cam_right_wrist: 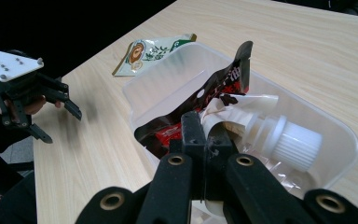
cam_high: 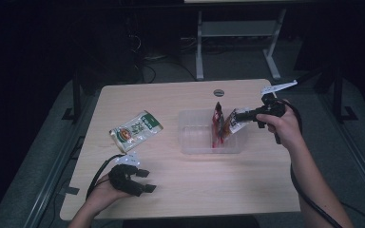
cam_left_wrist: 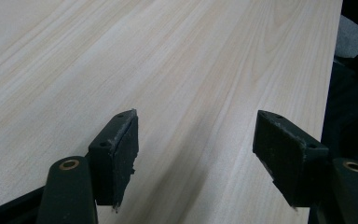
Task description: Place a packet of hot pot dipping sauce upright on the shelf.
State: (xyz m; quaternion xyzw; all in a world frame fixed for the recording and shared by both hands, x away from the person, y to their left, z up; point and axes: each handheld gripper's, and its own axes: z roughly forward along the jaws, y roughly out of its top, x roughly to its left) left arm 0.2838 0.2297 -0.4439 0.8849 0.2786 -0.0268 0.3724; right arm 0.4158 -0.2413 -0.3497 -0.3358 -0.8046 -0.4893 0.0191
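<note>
A: Where is the right gripper [cam_high: 245, 115]?

B: Over the right end of the clear plastic tub [cam_high: 190, 142], held level in the person's right hand [cam_high: 285, 127]. In the right gripper view its jaws stand pressed together on the edge of a spouted pouch [cam_right_wrist: 235, 126], the one with a white ribbed screw cap [cam_right_wrist: 294, 143]. The pouch hangs tilted from the grip, with its cap end down inside the tub.

A: Anything else in that tub?

B: A dark red snack packet [cam_high: 217, 124] stands upright in it, just beside the pouch and touching it. In the right gripper view the packet [cam_right_wrist: 214, 91] leans against the tub's near wall, its top corner sticking up above the rim [cam_right_wrist: 168, 70].

A: And the left gripper [cam_high: 142, 180]?

B: Low on the near left part of the wooden table [cam_high: 195, 185], in the person's left hand [cam_high: 109, 187], well apart from the tub. Its jaws are spread wide with nothing between them; the left gripper view looks along the two black pads [cam_left_wrist: 126, 149] onto bare wood grain [cam_left_wrist: 191, 70]. The grey plate [cam_high: 127, 159] sits on top of it.

A: What lies loose on the table?

B: A green and white food packet [cam_high: 136, 129], flat on the wood to the left of the tub and beyond the left gripper, touching neither. A small round grommet [cam_high: 218, 92] sits near the far edge, behind the tub.

A: Can you read the packets?

B: No, the print is too small and the light too dim.
</note>
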